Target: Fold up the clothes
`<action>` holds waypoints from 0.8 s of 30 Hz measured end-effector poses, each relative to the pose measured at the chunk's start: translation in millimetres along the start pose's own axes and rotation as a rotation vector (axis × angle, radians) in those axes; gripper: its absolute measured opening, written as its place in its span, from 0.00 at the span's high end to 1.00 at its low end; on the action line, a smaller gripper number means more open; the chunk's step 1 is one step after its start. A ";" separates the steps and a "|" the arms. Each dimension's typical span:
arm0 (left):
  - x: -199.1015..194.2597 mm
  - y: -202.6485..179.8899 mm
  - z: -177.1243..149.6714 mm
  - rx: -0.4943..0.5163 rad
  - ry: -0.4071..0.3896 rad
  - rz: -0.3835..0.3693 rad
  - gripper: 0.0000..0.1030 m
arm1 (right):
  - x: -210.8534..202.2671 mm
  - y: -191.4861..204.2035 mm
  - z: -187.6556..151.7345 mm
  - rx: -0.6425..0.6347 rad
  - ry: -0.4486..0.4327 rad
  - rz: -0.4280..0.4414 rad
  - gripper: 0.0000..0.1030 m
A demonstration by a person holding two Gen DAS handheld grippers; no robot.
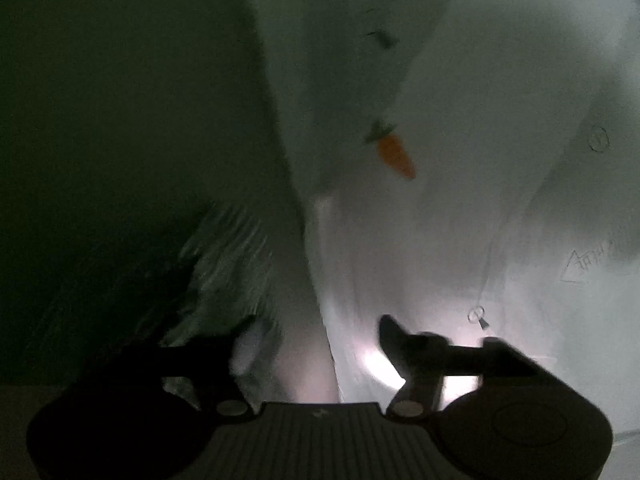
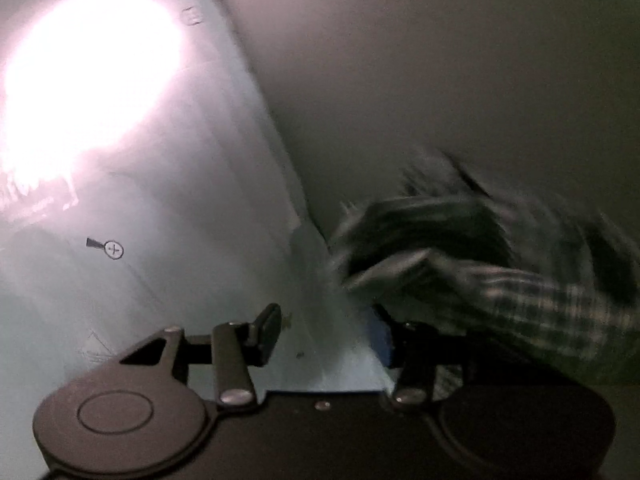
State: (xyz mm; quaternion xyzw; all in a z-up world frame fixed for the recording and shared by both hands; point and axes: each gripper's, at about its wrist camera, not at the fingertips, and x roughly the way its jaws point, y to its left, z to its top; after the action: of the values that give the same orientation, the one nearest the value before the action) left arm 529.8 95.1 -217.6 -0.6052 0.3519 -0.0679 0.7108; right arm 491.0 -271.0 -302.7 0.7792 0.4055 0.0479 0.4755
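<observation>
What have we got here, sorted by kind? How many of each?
Grippers: 2 (left gripper, right gripper)
Checked cloth: 1
Orange carrot figure: 1
White table: 1
Total: 5

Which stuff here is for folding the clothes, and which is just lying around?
For the job:
- checked garment, crumpled beside the right gripper
- left gripper, jaws apart, nothing gripped
- right gripper, jaws apart

Just lying about:
- orange carrot shape on the white surface
- small printed circle mark on that surface
</observation>
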 end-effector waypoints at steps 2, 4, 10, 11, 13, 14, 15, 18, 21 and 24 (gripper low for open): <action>-3.0 -16.9 4.5 0.139 -0.037 0.009 0.28 | 1.7 16.3 4.6 -0.138 -0.015 -0.026 0.47; -11.4 -31.3 -2.3 0.314 -0.062 0.059 0.25 | -3.2 31.2 0.7 -0.332 -0.037 -0.076 0.41; -35.5 -38.6 -62.5 0.727 0.004 0.237 0.21 | -18.6 34.2 -28.1 -0.830 -0.115 -0.308 0.41; -37.6 -35.5 -72.1 0.758 0.018 0.257 0.19 | -20.9 29.7 -33.0 -0.887 -0.123 -0.342 0.41; -39.5 -29.6 -87.8 0.813 0.029 0.316 0.18 | -24.9 22.1 -36.3 -0.962 -0.133 -0.392 0.41; -37.7 -27.4 -93.4 0.836 0.032 0.346 0.18 | -26.6 19.1 -34.6 -0.980 -0.134 -0.409 0.41; -35.0 -25.5 -96.7 0.851 0.036 0.363 0.18 | -29.7 14.5 -36.4 -0.996 -0.138 -0.418 0.41; -37.1 -17.4 -108.7 0.921 0.040 0.398 0.15 | -29.1 8.6 -47.8 -1.118 -0.147 -0.440 0.41; -30.1 -4.9 -123.2 1.077 -0.027 0.501 0.10 | -18.6 1.1 -58.1 -1.255 -0.152 -0.492 0.41; -12.2 13.0 -135.6 1.253 -0.078 0.636 0.10 | -7.4 -10.2 -63.4 -1.331 -0.143 -0.559 0.41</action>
State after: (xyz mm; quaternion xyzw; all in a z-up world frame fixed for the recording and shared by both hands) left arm 437.5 -5.3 -227.0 0.0485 0.3808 -0.0250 0.9230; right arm 450.9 -229.3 -274.0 0.1930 0.4422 0.1102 0.8689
